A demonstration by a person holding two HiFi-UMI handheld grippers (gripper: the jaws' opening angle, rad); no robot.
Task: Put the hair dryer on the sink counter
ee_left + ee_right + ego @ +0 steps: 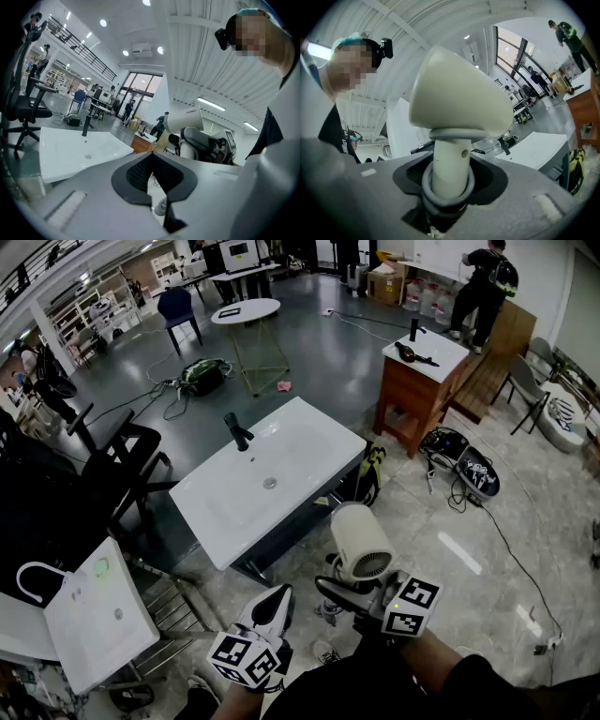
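While handle-first, hair dryer [361,545] tight in right gripper [345,592]; left gripper [278,602] closed, empty.

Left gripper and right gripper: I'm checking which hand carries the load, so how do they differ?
The right gripper is clamped on the handle of the cream hair dryer; the left gripper holds nothing. The right gripper's jaws stand apart around that handle; the left gripper's jaws are together. Both carry a marker cube, and both are held short of the white sink counter.

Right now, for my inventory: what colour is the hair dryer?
Cream hair dryer; right gripper view.
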